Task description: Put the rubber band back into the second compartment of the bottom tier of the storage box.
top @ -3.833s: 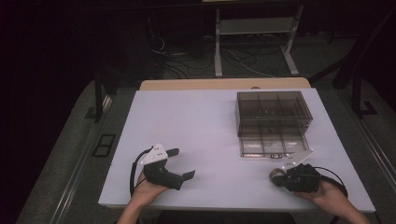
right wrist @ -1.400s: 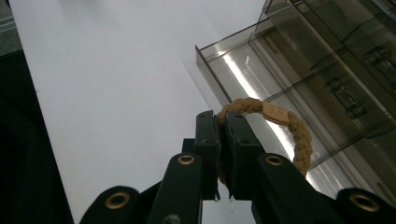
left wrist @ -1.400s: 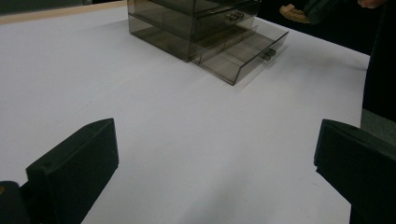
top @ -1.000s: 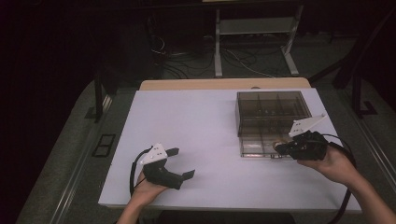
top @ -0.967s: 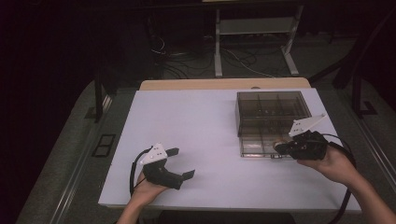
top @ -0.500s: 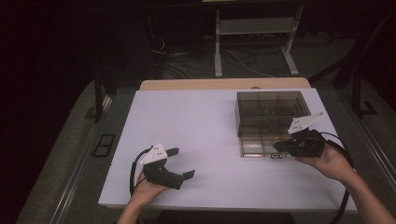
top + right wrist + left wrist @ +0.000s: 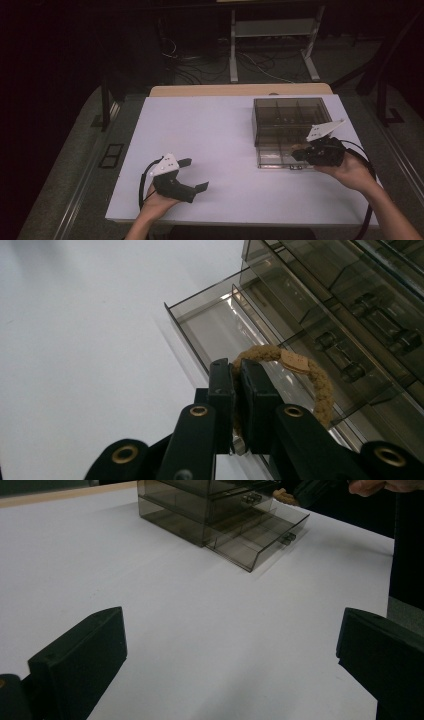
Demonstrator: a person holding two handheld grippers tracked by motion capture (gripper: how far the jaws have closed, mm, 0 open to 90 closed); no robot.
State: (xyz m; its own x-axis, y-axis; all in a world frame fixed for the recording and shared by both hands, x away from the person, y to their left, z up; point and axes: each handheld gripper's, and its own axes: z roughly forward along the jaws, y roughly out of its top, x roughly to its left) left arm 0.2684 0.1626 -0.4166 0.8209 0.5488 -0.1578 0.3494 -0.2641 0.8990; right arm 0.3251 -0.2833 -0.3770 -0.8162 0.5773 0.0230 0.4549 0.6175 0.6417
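Tan hair tie's (image 7: pixel 305 377) tag (image 7: pixel 295 361), perhaps unprinted.

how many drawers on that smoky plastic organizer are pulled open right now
1. The open drawer is the bottom one, slid out toward the person, beneath the right gripper, whose fingers pinch a tan hair tie. The drawers above look closed; others may be hidden.

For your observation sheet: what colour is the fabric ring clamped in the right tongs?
Tan, a sandy beige; the fabric ring shows best in the right gripper view, held over the open drawer.
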